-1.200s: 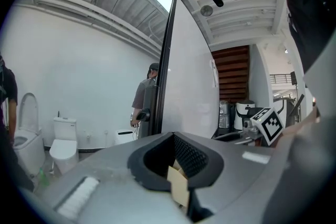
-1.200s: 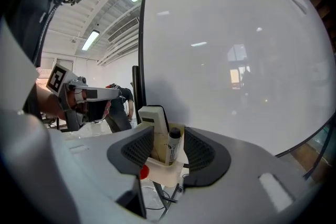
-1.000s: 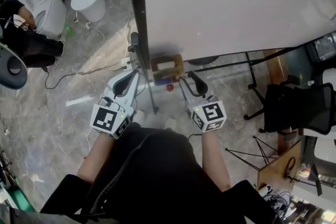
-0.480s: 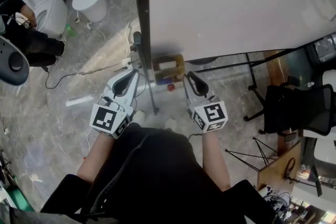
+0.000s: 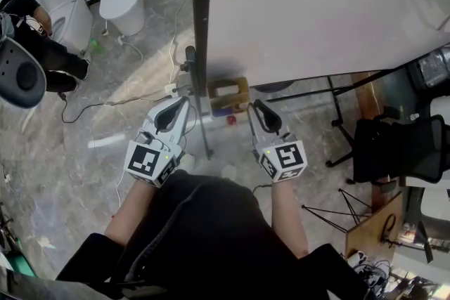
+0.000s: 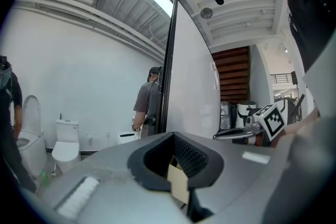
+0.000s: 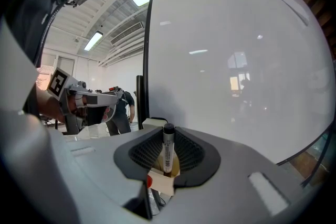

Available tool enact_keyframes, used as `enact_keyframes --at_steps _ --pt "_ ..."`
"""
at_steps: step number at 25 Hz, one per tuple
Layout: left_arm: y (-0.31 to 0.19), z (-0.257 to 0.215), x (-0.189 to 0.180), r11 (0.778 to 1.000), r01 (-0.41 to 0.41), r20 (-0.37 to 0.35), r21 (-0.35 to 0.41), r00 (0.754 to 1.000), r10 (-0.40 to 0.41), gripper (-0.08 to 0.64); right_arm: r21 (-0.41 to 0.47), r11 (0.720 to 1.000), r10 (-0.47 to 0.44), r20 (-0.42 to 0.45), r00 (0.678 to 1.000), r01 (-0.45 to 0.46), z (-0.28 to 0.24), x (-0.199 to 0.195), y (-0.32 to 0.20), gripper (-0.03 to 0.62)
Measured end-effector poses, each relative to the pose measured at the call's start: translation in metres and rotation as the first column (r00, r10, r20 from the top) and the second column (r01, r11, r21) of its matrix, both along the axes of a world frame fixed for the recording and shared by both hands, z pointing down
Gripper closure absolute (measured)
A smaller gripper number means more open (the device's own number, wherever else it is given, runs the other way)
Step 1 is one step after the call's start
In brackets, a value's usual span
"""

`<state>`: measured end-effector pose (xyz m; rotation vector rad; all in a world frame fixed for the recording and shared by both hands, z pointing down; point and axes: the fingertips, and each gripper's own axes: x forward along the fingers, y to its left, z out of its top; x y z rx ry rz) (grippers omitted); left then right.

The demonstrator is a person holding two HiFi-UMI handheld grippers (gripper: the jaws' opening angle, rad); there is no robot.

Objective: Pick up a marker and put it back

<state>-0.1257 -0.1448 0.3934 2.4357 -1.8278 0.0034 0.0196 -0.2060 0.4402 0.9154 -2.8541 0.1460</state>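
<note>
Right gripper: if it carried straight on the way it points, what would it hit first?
Probably the whiteboard, which fills the view ahead. The right gripper, whose jaws have just closed on a marker, points at its lower part; a wooden holder sits just left, depth unclear.

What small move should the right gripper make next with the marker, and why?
Probably lift straight up. The right gripper's jaws have just been closing and now press on the upright marker, whose lower end seems to sit in the wooden holder under the whiteboard, so it needs to come clear.
</note>
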Motion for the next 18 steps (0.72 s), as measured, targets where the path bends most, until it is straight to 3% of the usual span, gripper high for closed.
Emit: enact_keyframes --at_steps 18 --pt "-0.001 -0.011 0.022 0.994 -0.109 0.003 0.016 0.994 0.109 0.554 0.115 0.99 0.075 0.097 0.992 -0.086 -0.073 0.023 0.028 0.517"
